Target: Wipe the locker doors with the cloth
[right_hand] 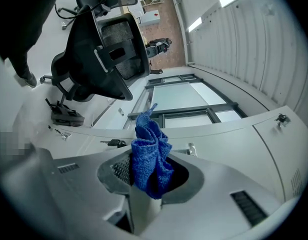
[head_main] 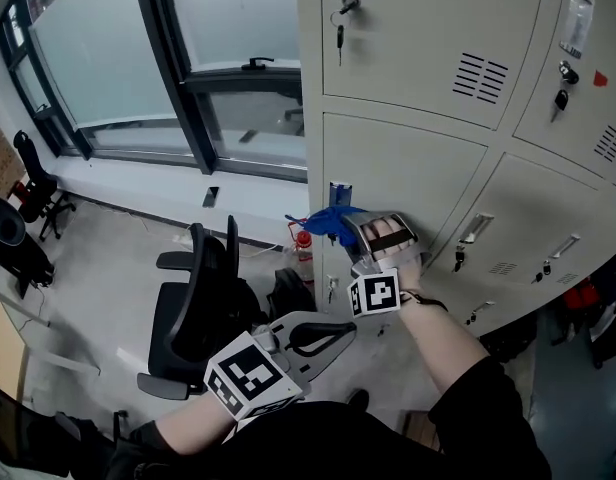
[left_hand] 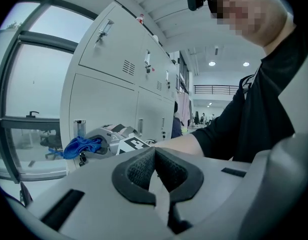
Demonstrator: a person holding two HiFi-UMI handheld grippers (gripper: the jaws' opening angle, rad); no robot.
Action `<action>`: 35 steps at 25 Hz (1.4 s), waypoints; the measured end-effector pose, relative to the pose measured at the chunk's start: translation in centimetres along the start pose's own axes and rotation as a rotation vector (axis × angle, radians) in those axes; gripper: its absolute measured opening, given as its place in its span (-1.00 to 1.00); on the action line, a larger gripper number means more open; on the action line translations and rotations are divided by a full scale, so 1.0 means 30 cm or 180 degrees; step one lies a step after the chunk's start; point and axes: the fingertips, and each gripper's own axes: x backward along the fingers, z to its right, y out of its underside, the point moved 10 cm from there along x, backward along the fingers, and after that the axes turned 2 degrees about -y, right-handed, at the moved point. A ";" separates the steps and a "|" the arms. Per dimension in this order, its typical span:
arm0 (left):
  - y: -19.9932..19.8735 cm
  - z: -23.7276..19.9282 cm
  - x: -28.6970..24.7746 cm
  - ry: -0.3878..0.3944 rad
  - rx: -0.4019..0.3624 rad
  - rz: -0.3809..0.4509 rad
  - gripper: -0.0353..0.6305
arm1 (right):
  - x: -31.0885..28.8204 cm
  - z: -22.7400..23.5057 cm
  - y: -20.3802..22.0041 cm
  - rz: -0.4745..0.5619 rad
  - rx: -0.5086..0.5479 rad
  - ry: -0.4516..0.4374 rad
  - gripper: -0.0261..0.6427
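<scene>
Below you, the pale grey floor (head_main: 118, 258) carries a black mesh-backed office chair (head_main: 203, 298), just left of the beige metal lockers (head_main: 408, 168) that also stand on it. A second black swivel chair (head_main: 33, 183) sits well apart, by the window wall at your far left.

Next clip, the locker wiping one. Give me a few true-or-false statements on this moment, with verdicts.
1. The right gripper has its jaws shut on the blue cloth. True.
2. The left gripper holds a second cloth. False: its jaws are together with nothing between them.
3. The cloth is held up at the window glass. False: it is at a locker door, near that door's left edge.
4. A key hangs from the lock of the door above. True.
</scene>
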 end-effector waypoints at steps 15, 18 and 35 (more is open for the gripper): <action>-0.068 0.063 -0.193 0.0466 -0.0125 -0.0017 -0.87 | 0.293 -0.061 0.352 -0.0547 -0.0002 0.0005 -0.62; -0.070 0.076 -0.218 0.0528 -0.0147 -0.0035 -0.87 | 0.333 -0.068 0.394 -0.0645 -0.0013 0.0014 -0.62; -0.022 0.016 -0.068 0.0179 -0.0063 -0.0076 -0.87 | 0.072 -0.114 0.075 -0.0095 -0.0274 -0.0053 -0.62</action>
